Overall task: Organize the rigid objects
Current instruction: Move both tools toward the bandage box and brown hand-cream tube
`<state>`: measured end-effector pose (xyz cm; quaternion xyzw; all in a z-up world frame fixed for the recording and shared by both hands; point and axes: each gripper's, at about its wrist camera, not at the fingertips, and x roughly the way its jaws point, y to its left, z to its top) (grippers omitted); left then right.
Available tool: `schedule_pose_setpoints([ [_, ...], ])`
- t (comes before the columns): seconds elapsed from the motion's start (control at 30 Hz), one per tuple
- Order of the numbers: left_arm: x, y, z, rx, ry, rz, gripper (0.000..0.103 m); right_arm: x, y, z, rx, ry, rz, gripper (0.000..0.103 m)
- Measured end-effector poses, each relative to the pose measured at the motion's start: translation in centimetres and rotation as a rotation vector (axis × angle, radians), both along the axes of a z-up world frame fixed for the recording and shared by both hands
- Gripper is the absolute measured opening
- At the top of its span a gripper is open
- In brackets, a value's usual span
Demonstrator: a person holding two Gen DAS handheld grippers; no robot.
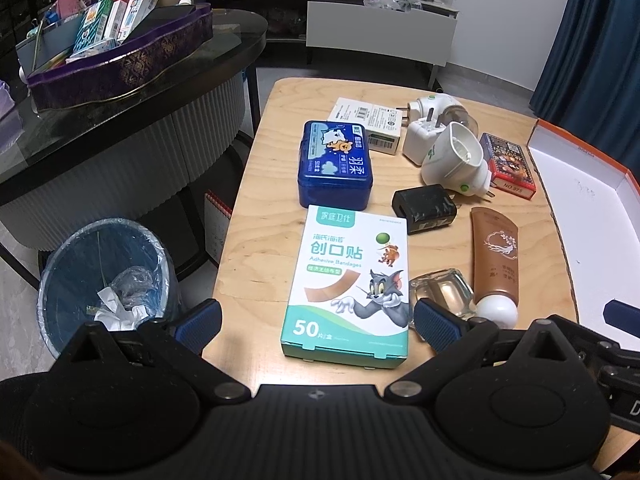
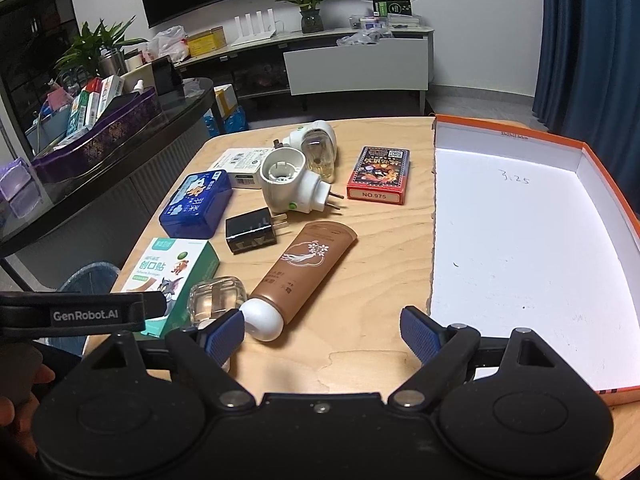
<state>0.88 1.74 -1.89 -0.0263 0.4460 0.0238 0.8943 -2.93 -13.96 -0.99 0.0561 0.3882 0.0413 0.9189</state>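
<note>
- Step judged: start of sorting; nothing is yet seen inside the open box [image 2: 520, 240], every item is laid loose on the table [image 2: 380, 280]. A first pick is taken to be pending.
- Open box: white inside, orange rim, lid off, set at the right side of the table; a handwritten mark is seen on its floor.
- Bandage box [image 1: 348, 288]: largest item, flat, white and green with cartoon print, laid face up at the near left, directly ahead of the left gripper [image 1: 316, 322].
- Blue tin [image 1: 335, 168]: closed, placed just behind the bandage box.
- Brown tube [image 2: 304, 272]: laid on its side, white cap toward the camera, cap just beside one blue pad of the right gripper [image 2: 322, 334].
- White plug-in vaporizers [image 2: 298, 176]: two are seen tipped over mid-table, prongs exposed; a white carton is partly hidden behind them.
- Card pack [image 2: 378, 176]: red, flat, nearest the open box.
- Black charger [image 2: 251, 230]: small, prongs out, between tin and tube.
- Glass jar [image 2: 216, 300]: clear, squat, wedged between bandage box and tube cap.
- Left jaws: spread wide, nothing held, bracketing the near end of the bandage box.
- Right jaws: spread wide, nothing held, over bare table.
- Next move judged: one item to be closed on and carried right into the open box; jaws to be lowered and centred first. The tube's round body may roll; the jar could be knocked.
</note>
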Motion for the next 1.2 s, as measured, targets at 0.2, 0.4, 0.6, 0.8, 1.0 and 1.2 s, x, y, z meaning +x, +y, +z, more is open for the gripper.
schedule_pose_setpoints([
  [0.2,0.1,0.1,-0.2,0.006,0.003,-0.003,0.103,0.0,0.1,0.0,-0.003,0.003,0.005,0.1],
  [0.4,0.3,0.2,-0.3,0.004,0.005,-0.011,0.103,0.1,0.2,0.0,-0.004,0.009,0.003,0.1],
  [0.6,0.5,0.1,-0.5,0.008,0.007,-0.017,0.103,0.1,0.3,0.1,-0.009,0.005,0.002,0.1],
  [0.8,1.1,0.2,-0.8,0.016,0.005,-0.021,0.103,0.2,0.2,0.1,-0.01,0.003,-0.002,0.1],
  [1.0,1.7,-0.4,-1.1,0.038,0.002,-0.057,0.103,0.2,0.1,0.2,-0.01,0.004,-0.007,0.1],
  [1.2,2.3,0.6,-1.7,0.036,0.018,-0.016,0.103,0.2,0.0,0.3,-0.019,-0.007,-0.011,0.1],
])
